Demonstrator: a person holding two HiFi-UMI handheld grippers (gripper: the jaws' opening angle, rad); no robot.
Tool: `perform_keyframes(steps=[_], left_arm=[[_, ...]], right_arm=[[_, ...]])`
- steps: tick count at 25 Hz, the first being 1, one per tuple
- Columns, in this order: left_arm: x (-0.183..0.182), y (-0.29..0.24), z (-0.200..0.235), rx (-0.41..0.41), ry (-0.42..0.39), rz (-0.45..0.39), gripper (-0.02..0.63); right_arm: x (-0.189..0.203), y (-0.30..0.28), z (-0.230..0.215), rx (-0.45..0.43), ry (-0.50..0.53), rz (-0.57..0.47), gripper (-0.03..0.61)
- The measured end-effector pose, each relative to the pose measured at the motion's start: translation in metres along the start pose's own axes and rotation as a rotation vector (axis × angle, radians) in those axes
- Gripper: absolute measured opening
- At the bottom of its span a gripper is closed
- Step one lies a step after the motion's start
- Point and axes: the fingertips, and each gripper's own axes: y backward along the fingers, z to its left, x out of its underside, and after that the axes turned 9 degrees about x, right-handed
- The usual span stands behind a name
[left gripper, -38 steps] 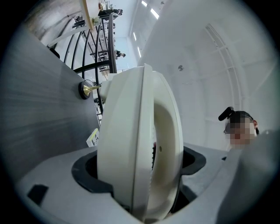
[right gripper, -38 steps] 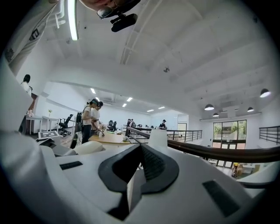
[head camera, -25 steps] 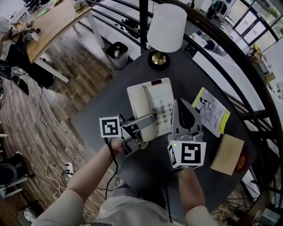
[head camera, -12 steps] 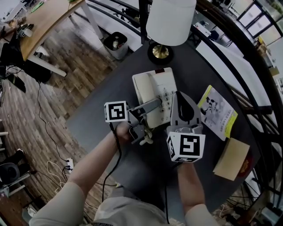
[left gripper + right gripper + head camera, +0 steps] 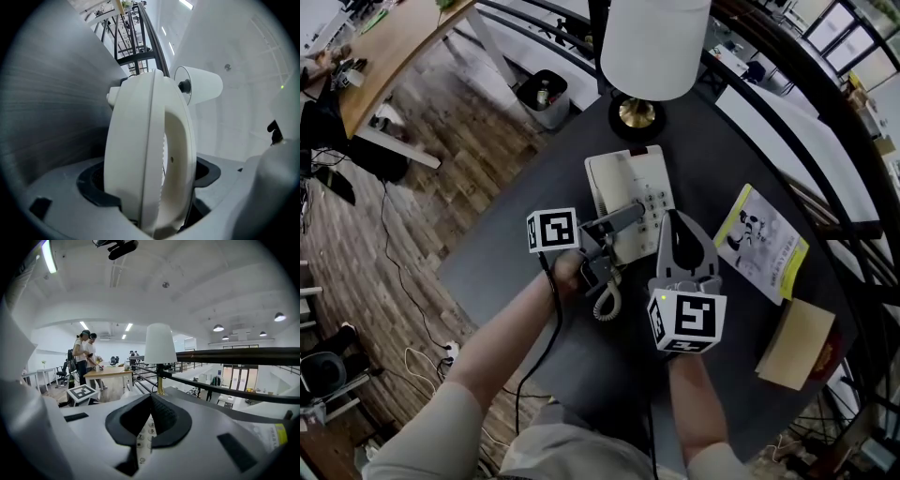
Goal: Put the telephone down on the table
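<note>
The cream telephone base (image 5: 630, 186) with its keypad lies on the dark round table (image 5: 506, 253). My left gripper (image 5: 621, 219) hovers over the base's left side, shut on the white handset (image 5: 150, 154), which stands on edge between the jaws. A coiled cord (image 5: 607, 302) hangs below that gripper. My right gripper (image 5: 676, 217) sits just right of the base with its jaws shut and nothing held. In the right gripper view (image 5: 151, 401) a strip of keypad (image 5: 144, 439) shows through the slit between the pads.
A white-shaded lamp (image 5: 652, 47) on a brass foot stands behind the telephone. A yellow-and-white booklet (image 5: 761, 242) and a brown notebook (image 5: 797, 345) lie to the right. A black railing (image 5: 825, 141) curves round the table's far side. Two people (image 5: 85, 357) stand at a distant desk.
My left gripper and the handset have shifted slightly up and right over the base, and the coiled cord now shows beneath. The right gripper has hardly moved.
</note>
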Motion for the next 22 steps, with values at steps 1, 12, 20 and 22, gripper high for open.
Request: perform_keyframes(steps=[1,12,20,22], left_arm=[[-0.001,-0.001,0.000,0.000,0.002,-0.004,0.436],[-0.010,0.007,0.017,-0.181,-0.053,-0.017,0.436],[-0.013,0.014,0.028,-0.466,-0.199,0.042,0.443],[-0.011,0.017,0.031,-0.517,-0.222,0.057,0.445]], right_arm=[[0.002,-0.002,-0.002,0.006,-0.010,0.004,0.002],[0.011,-0.005,-0.003,0.024,-0.071,0.026,0.002],[0.009,0.003,-0.005,0.010,-0.078,0.043,0.002],[0.007,0.006,-0.007,0.010,-0.076,0.044,0.002]])
